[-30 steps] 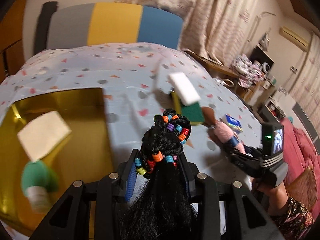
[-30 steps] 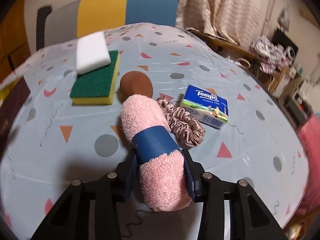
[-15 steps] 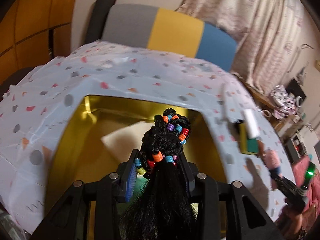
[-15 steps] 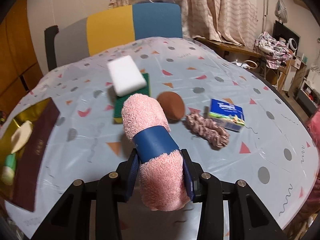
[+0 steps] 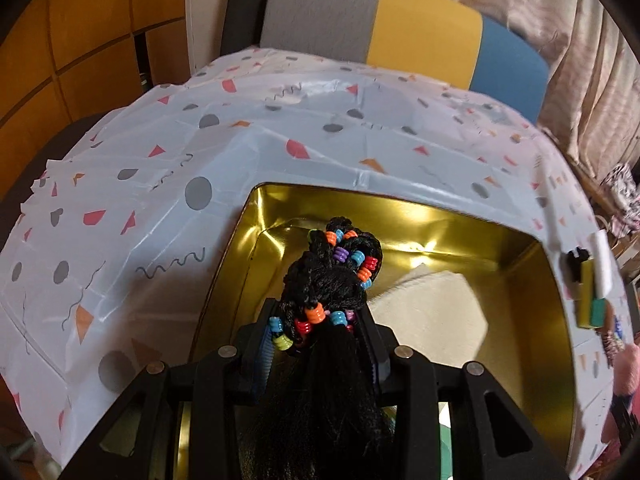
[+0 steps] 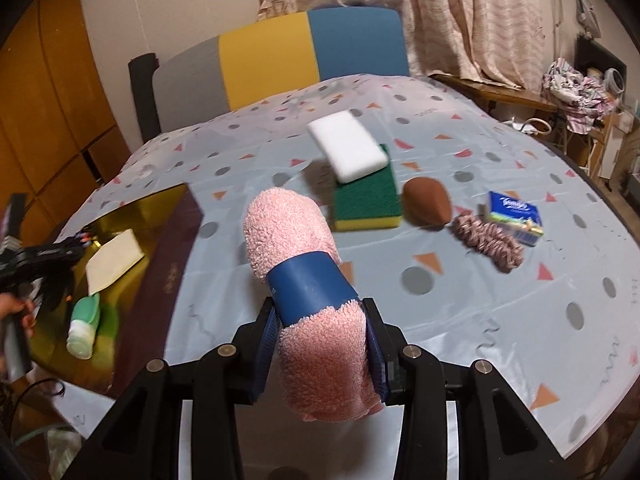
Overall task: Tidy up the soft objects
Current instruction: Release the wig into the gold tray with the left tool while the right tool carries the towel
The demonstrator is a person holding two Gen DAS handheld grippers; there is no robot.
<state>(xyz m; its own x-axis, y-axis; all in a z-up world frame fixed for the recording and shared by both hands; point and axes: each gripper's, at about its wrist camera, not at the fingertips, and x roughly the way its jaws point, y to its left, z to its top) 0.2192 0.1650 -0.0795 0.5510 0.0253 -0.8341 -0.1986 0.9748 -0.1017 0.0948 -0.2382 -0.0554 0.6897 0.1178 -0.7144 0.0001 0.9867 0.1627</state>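
Down at the bottom centre of the left wrist view, the left gripper (image 5: 320, 344) is clamping its partly closed jaws on a black braided hairpiece strung with coloured plastic beads (image 5: 334, 280), whose beaded knot is sticking up in the middle of the frame. Behind it, a shiny gold metal tin (image 5: 532, 300) is filling the lower centre and right, with a cream square cloth (image 5: 432, 312) lying on its floor. A pale plastic tablecloth with coloured shapes (image 5: 160, 168) is spreading across the upper and left parts of the frame.

In the right wrist view, the right gripper (image 6: 320, 356) is squeezing its partly closed jaws on a rolled pink terry towel with a blue paper band (image 6: 304, 280), which is reaching from bottom centre up to mid-frame, clear of the cloth. Beyond it, a white foam block (image 6: 350, 150) is resting on a green and yellow scrubbing sponge (image 6: 366, 200), beside a brown egg-shaped makeup sponge (image 6: 426, 200), a pink satin scrunchie (image 6: 488, 242) and a blue tissue packet (image 6: 514, 216). At the left edge, a green squeeze bottle with a white cap (image 6: 84, 326) is lying in the tin.
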